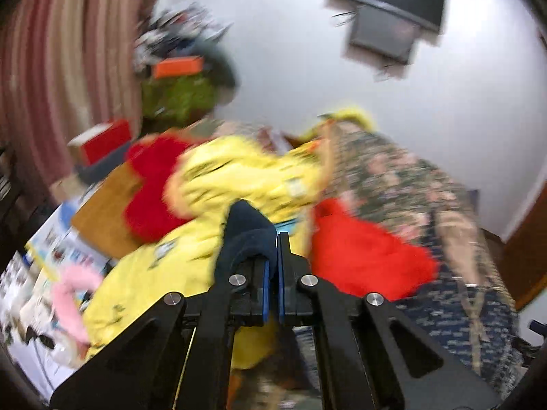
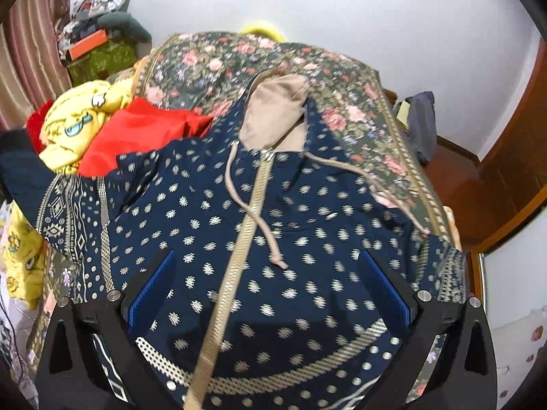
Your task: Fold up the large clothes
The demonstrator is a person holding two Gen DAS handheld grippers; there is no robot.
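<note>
- On the left, a yellow cartoon cloth and a red cloth lie in a pile on the bed.
- The left hand-held gripper has its blue pads pressed together on a dark blue cuff. The picture is blurry here.
- In the right wrist view, that cuff is at the end of the sleeve, lifted up at the far left.
- In the middle, the dark blue hoodie with light dots lies flat on the flowery bed, zipper side up, hood far away.
- The right hand-held gripper is spread wide above the hoodie, holding nothing.
</note>
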